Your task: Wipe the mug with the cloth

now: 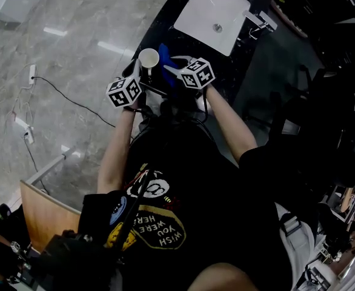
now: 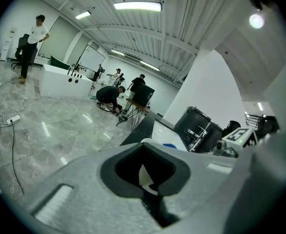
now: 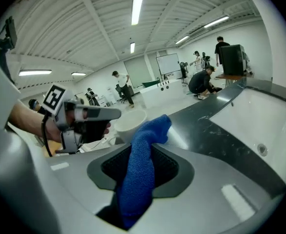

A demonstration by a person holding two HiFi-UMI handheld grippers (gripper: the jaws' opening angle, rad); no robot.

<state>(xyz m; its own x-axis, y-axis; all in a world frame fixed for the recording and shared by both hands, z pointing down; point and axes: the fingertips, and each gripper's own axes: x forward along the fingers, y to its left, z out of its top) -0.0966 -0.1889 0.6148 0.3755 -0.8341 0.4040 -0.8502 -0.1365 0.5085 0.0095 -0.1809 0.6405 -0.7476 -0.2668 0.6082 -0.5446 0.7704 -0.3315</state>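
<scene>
1. Here, nearest the person, the right hand-held gripper (image 3: 135, 179) has its jaws clamped on a blue terry cloth (image 3: 150, 135), whose free end stands up past the jaw tips.
2. The left hand-held gripper (image 2: 145, 175) is closed on a thin white part of the round white ceramic mug (image 3: 128, 122), most likely its handle. That puts the mug up in the air, just beyond the cloth.
3. From the head view, cloth and mug sit just beside each other over the near edge of the dark glossy surface (image 1: 165, 24). I cannot tell whether they touch.
4. Progress, as a judgement: both things are picked up and brought together, so the set-up is done. The wiping itself looks barely begun or about to begin, and the rubbing round the rim and wall is left. No view shows how clean the mug is.
5. Count: two hand-held grippers, one cloth and one mug.
6. Farther off is one white square sink (image 1: 197, 11) set in the surface.
</scene>
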